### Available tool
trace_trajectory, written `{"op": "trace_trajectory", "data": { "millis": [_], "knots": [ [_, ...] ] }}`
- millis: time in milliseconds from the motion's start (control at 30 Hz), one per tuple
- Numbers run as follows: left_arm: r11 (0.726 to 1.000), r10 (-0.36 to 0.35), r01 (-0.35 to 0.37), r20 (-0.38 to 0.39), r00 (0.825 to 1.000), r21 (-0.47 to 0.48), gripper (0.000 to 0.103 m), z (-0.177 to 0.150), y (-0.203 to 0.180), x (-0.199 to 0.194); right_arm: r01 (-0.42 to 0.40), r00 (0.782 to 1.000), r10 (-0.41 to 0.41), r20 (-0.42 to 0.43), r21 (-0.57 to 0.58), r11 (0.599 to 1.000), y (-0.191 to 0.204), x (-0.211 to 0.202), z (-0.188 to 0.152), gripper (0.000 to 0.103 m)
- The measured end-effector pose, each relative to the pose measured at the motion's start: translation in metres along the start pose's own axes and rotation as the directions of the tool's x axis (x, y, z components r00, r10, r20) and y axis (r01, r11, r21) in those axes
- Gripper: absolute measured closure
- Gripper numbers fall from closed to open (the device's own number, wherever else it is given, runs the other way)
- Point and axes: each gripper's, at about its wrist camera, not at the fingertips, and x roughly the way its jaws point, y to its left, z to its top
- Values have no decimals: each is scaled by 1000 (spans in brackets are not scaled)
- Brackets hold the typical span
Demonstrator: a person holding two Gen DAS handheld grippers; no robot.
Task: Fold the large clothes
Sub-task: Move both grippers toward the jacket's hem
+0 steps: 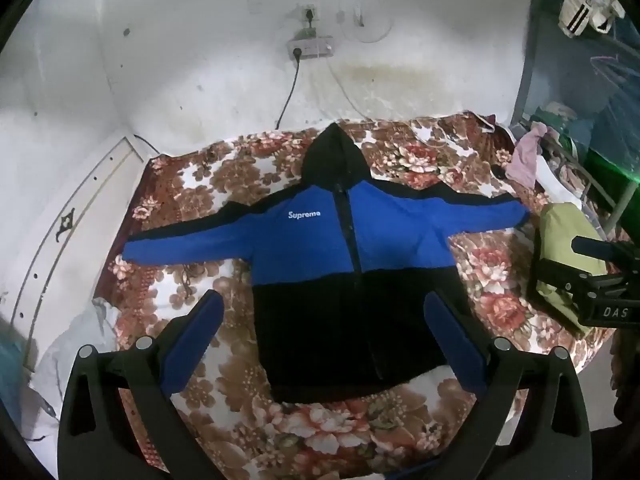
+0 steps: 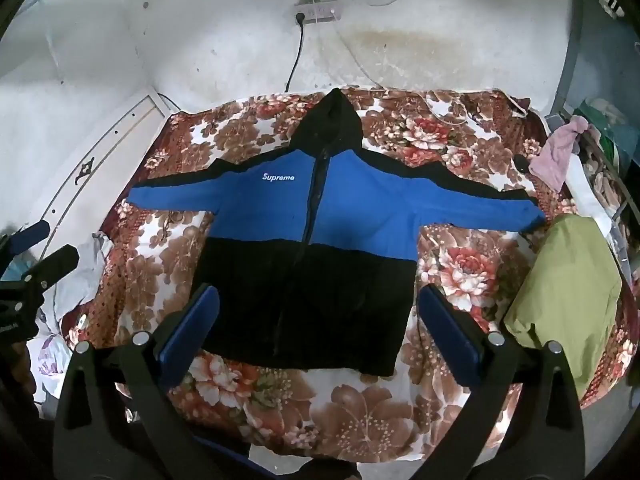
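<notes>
Left wrist view: left gripper (image 1: 324, 324) fingers spread wide, empty; jacket (image 1: 320, 280) flat on the floral bed (image 1: 192, 184) beyond them; right gripper (image 1: 600, 276) at right edge.
Right wrist view: right gripper (image 2: 318, 320) fingers likewise released; jacket (image 2: 304, 264) ahead between fingertips; green garment (image 2: 568, 284) outside right finger, fully seen only here.

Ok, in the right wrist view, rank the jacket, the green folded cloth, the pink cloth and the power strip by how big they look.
1. Jacket
2. Green folded cloth, though it lies nearer the camera
3. Pink cloth
4. Power strip, farthest away on the wall
</notes>
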Motion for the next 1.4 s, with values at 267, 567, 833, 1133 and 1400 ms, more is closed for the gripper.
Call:
{"op": "trace_trajectory", "data": {
  "millis": [267,567,833,1133,1400],
  "knots": [
    [1000,-5,5,18,1000,8,5,-1,0,0,-4,1000,4,-1,-16,1000,3,0,4,5],
    [1000,4,-4,17,1000,16,5,3,-5,0,-14,998,14,60,-2,1000,6,-3,8,5],
    [999,-41,41,16,999,8,5,0,-3,8,-22,998,22,52,4,1000,7,-1,9,5],
    [994,-110,110,0,994,-16,5,-2,-3,12,-27,998,27,49,6,1000,5,3,9,5],
    [999,39,-39,5,999,-14,5,6,-1,13,-35,998,34,52,10,999,2,5,12,5]
  ]
}}
